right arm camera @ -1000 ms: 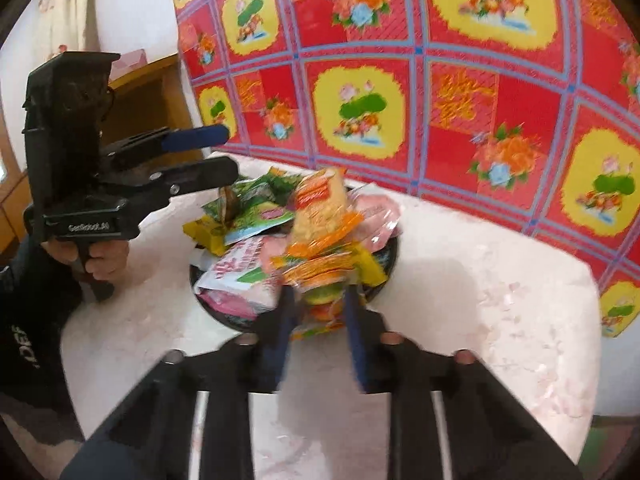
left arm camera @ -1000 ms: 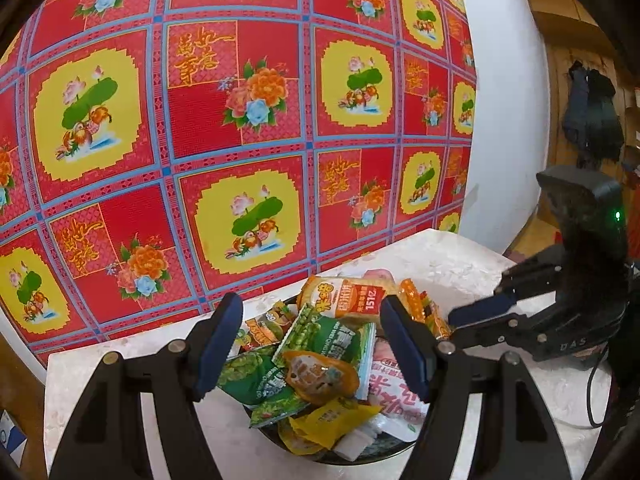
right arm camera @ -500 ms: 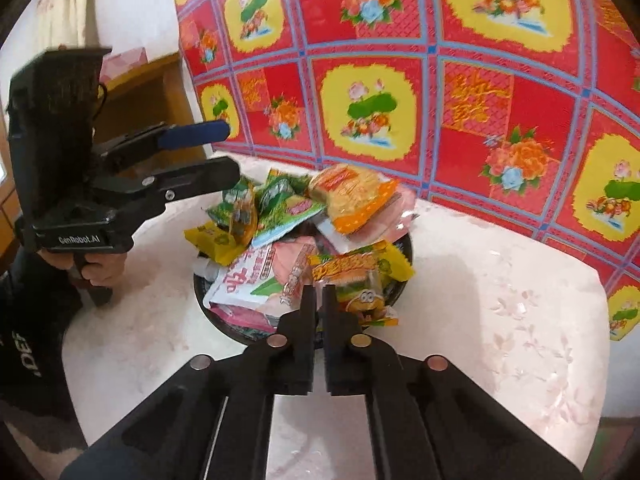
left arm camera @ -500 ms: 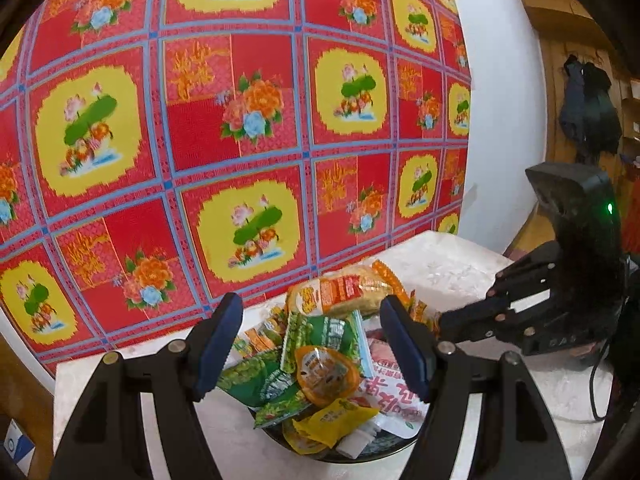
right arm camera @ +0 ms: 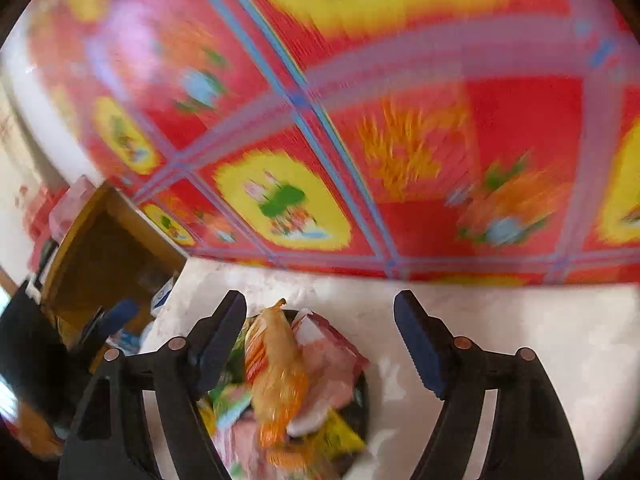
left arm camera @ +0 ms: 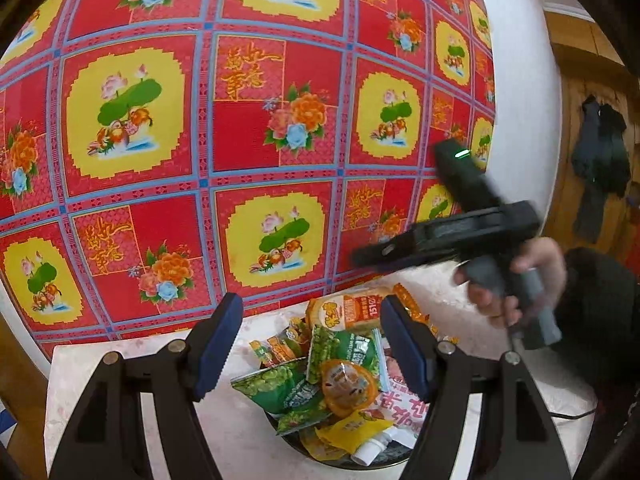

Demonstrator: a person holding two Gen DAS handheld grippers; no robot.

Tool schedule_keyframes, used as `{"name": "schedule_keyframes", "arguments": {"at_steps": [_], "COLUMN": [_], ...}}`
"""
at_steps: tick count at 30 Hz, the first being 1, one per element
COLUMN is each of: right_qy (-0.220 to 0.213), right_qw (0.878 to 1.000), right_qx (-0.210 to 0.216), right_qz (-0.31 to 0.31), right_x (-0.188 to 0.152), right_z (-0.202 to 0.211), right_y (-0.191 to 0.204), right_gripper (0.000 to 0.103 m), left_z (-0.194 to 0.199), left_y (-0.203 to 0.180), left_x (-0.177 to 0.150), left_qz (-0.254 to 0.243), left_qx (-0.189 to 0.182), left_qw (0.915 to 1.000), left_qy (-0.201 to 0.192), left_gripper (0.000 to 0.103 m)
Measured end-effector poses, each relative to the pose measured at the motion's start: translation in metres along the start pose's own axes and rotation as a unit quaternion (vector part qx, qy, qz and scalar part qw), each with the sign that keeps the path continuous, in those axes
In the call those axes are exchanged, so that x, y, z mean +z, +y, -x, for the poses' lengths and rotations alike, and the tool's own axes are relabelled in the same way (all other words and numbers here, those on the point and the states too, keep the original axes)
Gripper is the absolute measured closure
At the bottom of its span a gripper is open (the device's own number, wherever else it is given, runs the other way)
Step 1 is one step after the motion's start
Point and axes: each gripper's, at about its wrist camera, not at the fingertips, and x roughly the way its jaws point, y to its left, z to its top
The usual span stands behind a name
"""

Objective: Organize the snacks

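Note:
A dark bowl heaped with snack packets sits on the white table. An orange packet lies on top at the back, with green packets in front. My left gripper hovers open just above the pile, with nothing between its blue pads. A hand holds my right gripper in the air above the bowl's right side. In the blurred right wrist view that right gripper has its jaws opening wide and no packet pressed between them. The bowl and the orange packet lie below its left finger.
The white marbled table stands against a wall hung with a red floral cloth. A wooden cabinet is at the left of the right wrist view. A black cable lies on the table at the right. Dark clothes hang beyond.
My right gripper went from shut to wide apart, rolled, and swung up and across above the bowl, so its view is now blurred. My left gripper stayed open over the pile.

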Motion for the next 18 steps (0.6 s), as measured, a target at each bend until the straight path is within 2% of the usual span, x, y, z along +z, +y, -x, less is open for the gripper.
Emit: {"name": "schedule_keyframes", "arguments": {"at_steps": [2,4,5,6,10,12,13,18], "right_qy": [0.035,0.06,0.063,0.072,0.066,0.057,0.046,0.006], "right_qw": [0.999,0.997,0.997,0.996,0.996,0.997,0.997,0.998], "right_qx": [0.005,-0.009,0.005,0.017,0.015,0.002,-0.009,-0.032], "right_qz": [0.012,0.042,0.045,0.045,0.054,0.057,0.059,0.055], "right_x": [0.002,-0.001,-0.003,-0.006,-0.012,-0.015,-0.015,-0.022], "right_z": [-0.02,-0.035,-0.037,-0.039,-0.034,-0.027,-0.022,0.016], "right_y": [0.002,0.01,0.012,0.015,0.021,0.024,0.025,0.03], "right_gripper": [0.031,0.037,0.043,0.043,0.043,0.04,0.035,0.031], "left_z": [0.0,-0.001,-0.002,-0.002,-0.003,-0.002,-0.001,0.009], "left_y": [0.001,0.0,0.0,-0.001,-0.004,-0.006,-0.007,-0.016], "left_x": [0.0,0.0,-0.001,-0.001,-0.001,-0.001,0.0,0.011], "left_qz": [0.002,0.001,0.0,-0.001,-0.01,-0.013,-0.012,0.008], "left_qx": [0.0,-0.001,-0.001,-0.001,-0.001,-0.004,-0.005,0.036], "left_qw": [1.0,1.0,1.0,1.0,0.9999,0.9999,0.9999,0.9991], "left_qy": [0.0,0.002,0.004,0.006,0.006,0.007,0.008,0.021], "left_gripper": [0.028,0.028,0.028,0.028,0.028,0.028,0.028,0.028]}}
